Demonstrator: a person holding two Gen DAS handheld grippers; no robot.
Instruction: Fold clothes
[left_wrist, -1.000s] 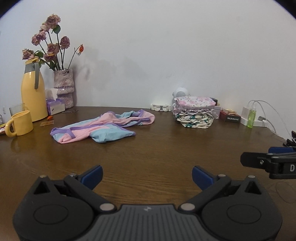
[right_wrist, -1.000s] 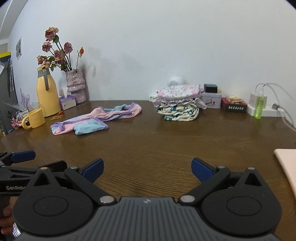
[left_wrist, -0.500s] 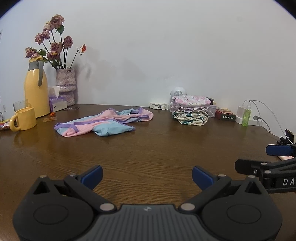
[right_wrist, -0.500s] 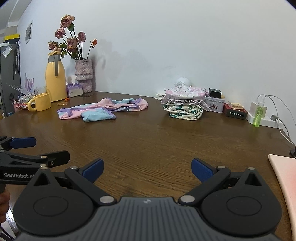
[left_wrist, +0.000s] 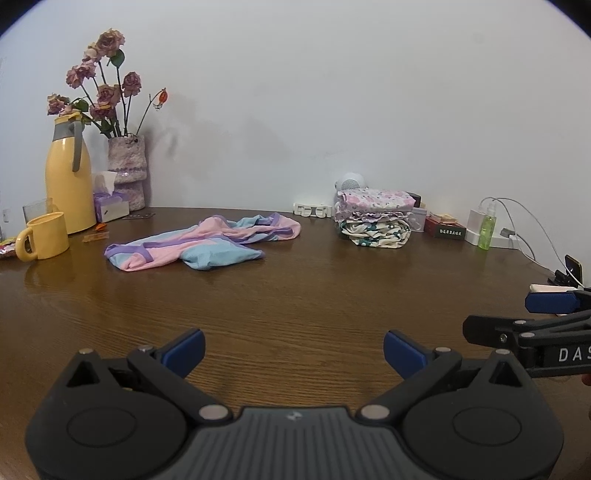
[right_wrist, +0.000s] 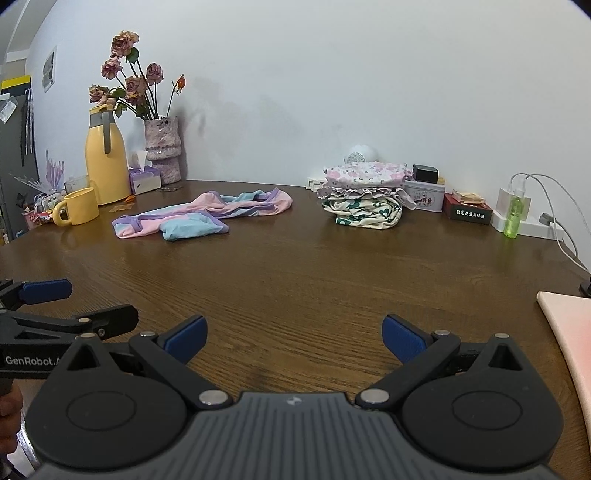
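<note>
Both grippers hang low over the near edge of the brown counter (left_wrist: 295, 302), empty, each with its blue-tipped fingers spread wide: the left gripper (left_wrist: 293, 349) and the right gripper (right_wrist: 294, 334) sit side by side and hold nothing. The garment to fold, a pink, blue and purple garment (left_wrist: 207, 242), lies crumpled and bunched on the far left part of the counter, well apart from both grippers. To its right, near the wall, stands a stack of folded clothes (left_wrist: 375, 221).

The step in hand looks like the reach toward the loose piece. To do it well, bring both grippers forward and to the left together, low over the wood, and choose two separate points on the outer hem rather than the bunched middle, so the cloth can be drawn flat before any fold. From here I cannot tell which end is the neck or waist. Keep the left approach clear of the yellow mug (left_wrist: 44, 236) and the yellow jug (left_wrist: 68, 177), which stand just beyond the cloth's left end.
</note>
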